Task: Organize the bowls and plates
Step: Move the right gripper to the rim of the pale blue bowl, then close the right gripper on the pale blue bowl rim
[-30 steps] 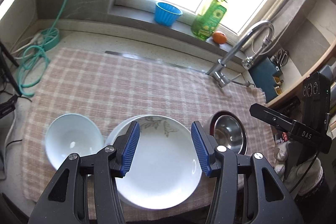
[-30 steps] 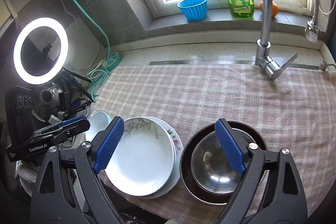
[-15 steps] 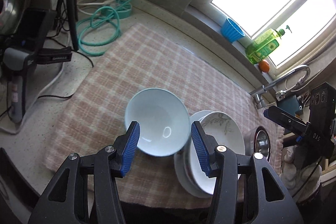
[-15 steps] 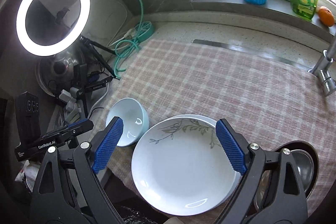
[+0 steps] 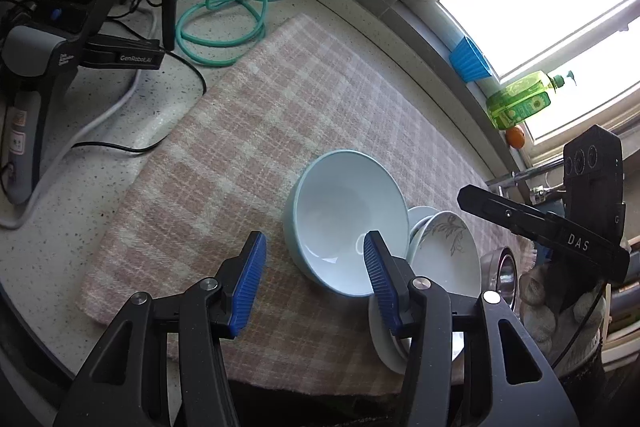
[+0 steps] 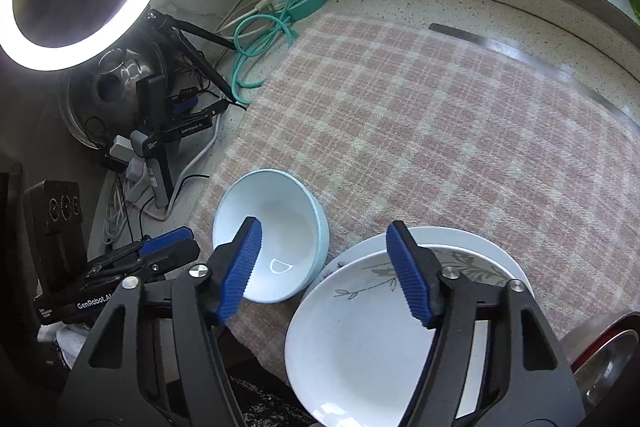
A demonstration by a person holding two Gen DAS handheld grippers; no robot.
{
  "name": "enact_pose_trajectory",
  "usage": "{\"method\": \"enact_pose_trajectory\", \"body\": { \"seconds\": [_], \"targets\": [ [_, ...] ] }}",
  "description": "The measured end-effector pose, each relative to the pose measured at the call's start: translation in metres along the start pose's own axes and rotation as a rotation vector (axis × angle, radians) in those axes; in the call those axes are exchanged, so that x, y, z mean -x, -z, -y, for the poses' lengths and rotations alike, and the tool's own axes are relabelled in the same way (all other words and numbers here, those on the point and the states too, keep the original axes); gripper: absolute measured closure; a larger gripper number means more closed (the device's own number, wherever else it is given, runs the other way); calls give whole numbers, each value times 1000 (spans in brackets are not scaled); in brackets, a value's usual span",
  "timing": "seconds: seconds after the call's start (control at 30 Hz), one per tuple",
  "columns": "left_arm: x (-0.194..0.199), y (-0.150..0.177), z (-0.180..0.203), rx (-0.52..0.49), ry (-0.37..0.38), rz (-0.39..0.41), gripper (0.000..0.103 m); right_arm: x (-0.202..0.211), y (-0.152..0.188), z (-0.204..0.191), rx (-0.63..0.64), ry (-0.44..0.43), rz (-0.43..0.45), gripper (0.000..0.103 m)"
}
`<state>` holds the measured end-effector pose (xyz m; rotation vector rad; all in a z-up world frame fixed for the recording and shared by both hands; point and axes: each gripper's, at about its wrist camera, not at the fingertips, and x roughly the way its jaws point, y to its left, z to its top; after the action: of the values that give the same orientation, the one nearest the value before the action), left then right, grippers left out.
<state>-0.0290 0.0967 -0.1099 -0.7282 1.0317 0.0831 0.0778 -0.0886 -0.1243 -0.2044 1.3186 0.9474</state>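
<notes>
- Bowl, pale blue ceramic point(image 5: 344, 223): on checked pink cloth point(image 5: 280, 131) over tabletop, touching stacked white floral plates point(image 6: 372, 327); both views now centred nearer it.
- Left gripper point(image 5: 312, 279): fingers apart, empty, one finger at bowl's rim.
- Right gripper point(image 6: 324, 267): fingers just narrowed, nothing clamped; bowl pickup looks next.

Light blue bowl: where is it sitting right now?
The light blue bowl sits on the checked cloth near its front left corner in the right wrist view, directly left of the stacked plates, with no hand-held gripper gripping it.
</notes>
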Motion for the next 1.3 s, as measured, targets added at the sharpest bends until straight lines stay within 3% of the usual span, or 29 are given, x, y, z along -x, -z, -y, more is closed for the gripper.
{"method": "enact_pose_trajectory", "body": {
  "seconds": [0.13, 0.23, 0.3, 0.4, 0.5, 0.8, 1.3],
  "targets": [
    [-6, -2, -6, 19, 22, -20, 58, -15, -4, -4, 13, -4, -37, 52],
    [-11, -2, -7, 18, 29, -37, 64, -24, -5, -8, 32, 6, -59, 53],
    [-15, -2, -8, 18, 30, -50, 71, -30, -5, -8, 34, 18, -73, 62],
    [-20, -1, -9, 22, 41, -69, 78, -39, -6, -4, 19, 26, -92, 65],
    [-23, 0, -8, 20, 39, -78, 79, -44, -5, 0, 4, 17, -102, 75],
    [-29, 0, -12, 32, 34, -88, 85, -55, 0, 0, -3, -4, -129, 92],
    [-9, -8, 4, -16, 14, -35, 86, -35, -2, -8, -19, -16, -80, 93]
  ]
}}
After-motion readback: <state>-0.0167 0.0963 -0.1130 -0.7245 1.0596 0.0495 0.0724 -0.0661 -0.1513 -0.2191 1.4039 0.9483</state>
